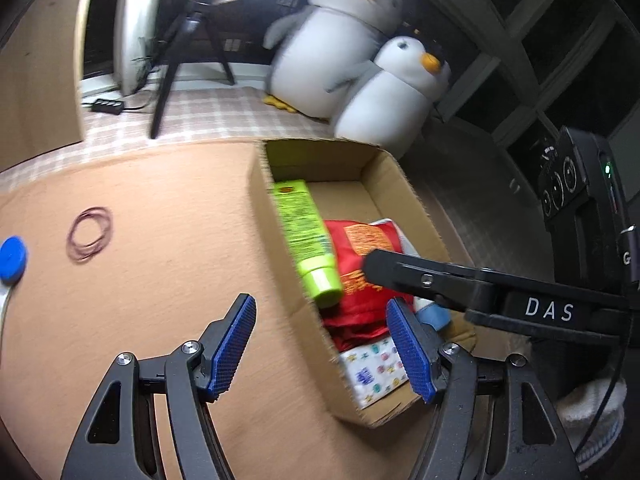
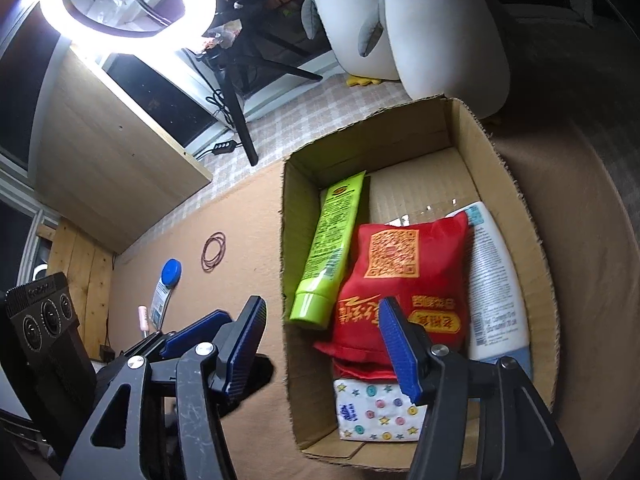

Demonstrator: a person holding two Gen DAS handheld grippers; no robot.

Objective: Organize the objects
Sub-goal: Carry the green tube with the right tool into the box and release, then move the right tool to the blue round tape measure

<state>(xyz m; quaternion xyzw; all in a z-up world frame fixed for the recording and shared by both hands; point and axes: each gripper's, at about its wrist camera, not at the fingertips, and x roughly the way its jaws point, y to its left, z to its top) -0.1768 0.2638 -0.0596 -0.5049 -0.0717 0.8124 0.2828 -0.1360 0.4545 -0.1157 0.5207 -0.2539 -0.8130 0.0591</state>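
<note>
A cardboard box (image 1: 264,216) (image 2: 516,208) stands on the tan table. In it lie a green tube (image 1: 306,236) (image 2: 330,248), a red snack bag (image 1: 360,248) (image 2: 404,272), a white bottle (image 2: 490,280) and a patterned tissue pack (image 1: 374,376) (image 2: 376,408). My left gripper (image 1: 322,346) is open and empty over the box's near left wall. My right gripper (image 2: 322,346) is open and empty, above the box's near left corner; one of its fingers (image 1: 420,276) reaches over the box in the left wrist view. Rubber bands (image 1: 90,232) (image 2: 214,252) and a blue-capped bottle (image 1: 12,258) (image 2: 170,276) lie on the table at left.
Two plush penguins (image 1: 384,92) (image 2: 440,32) sit behind the box. A tripod (image 1: 180,60) (image 2: 240,120) with a ring light (image 2: 128,4) stands at the back left beside a wooden panel (image 2: 112,168). A pink item (image 2: 143,318) lies near the blue-capped bottle.
</note>
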